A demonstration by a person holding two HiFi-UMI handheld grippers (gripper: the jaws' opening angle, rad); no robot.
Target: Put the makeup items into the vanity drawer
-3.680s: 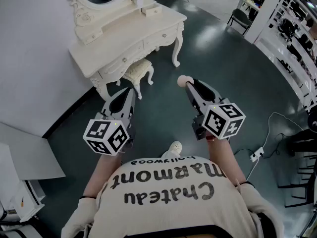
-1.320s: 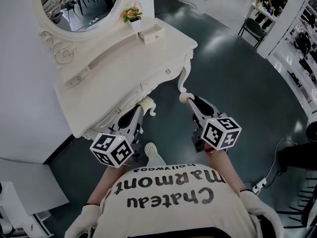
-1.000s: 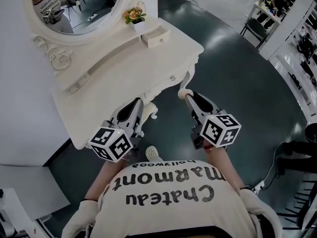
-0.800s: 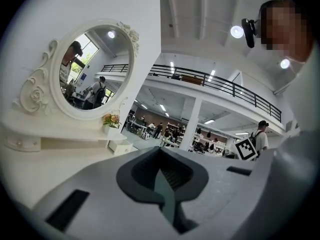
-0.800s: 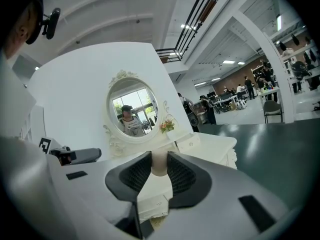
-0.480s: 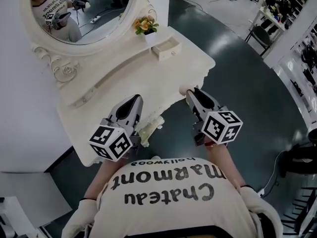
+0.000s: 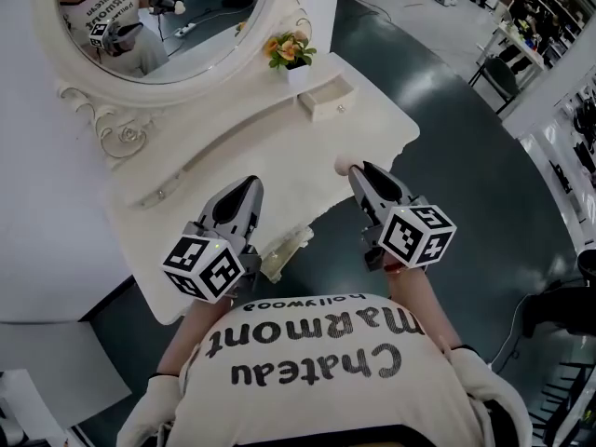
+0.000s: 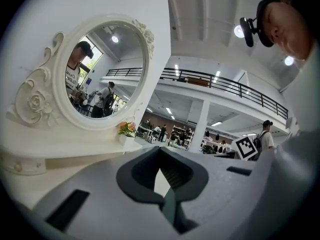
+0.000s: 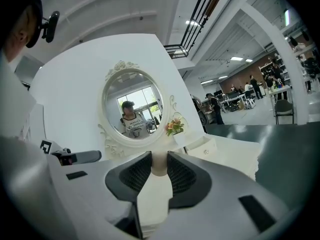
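Note:
The white vanity (image 7: 279,142) with its oval mirror (image 7: 149,26) stands right ahead, its top just under both grippers' tips. A small drawer box (image 7: 328,101) sits on the top by the flower pot (image 7: 293,54). My right gripper (image 7: 358,169) is shut on a beige rounded makeup sponge (image 7: 345,165), which shows pinched between the pads in the right gripper view (image 9: 159,170). My left gripper (image 7: 246,185) hangs over the tabletop's front edge, jaws together and nothing in them; the left gripper view shows the same left gripper (image 8: 160,151). The vanity's front drawers are hidden below the tabletop.
A cream stool (image 7: 287,247) peeks out under the vanity's front edge. White wall (image 7: 47,222) runs along the left. Dark floor (image 7: 466,175) spreads to the right, with a chair (image 7: 503,74) and shelving farther off at the right edge.
Both grippers have moved forward to the vanity together; the tabletop and mirror now sit closer and the tips reach over the front edge. The sponge stays in the right gripper.

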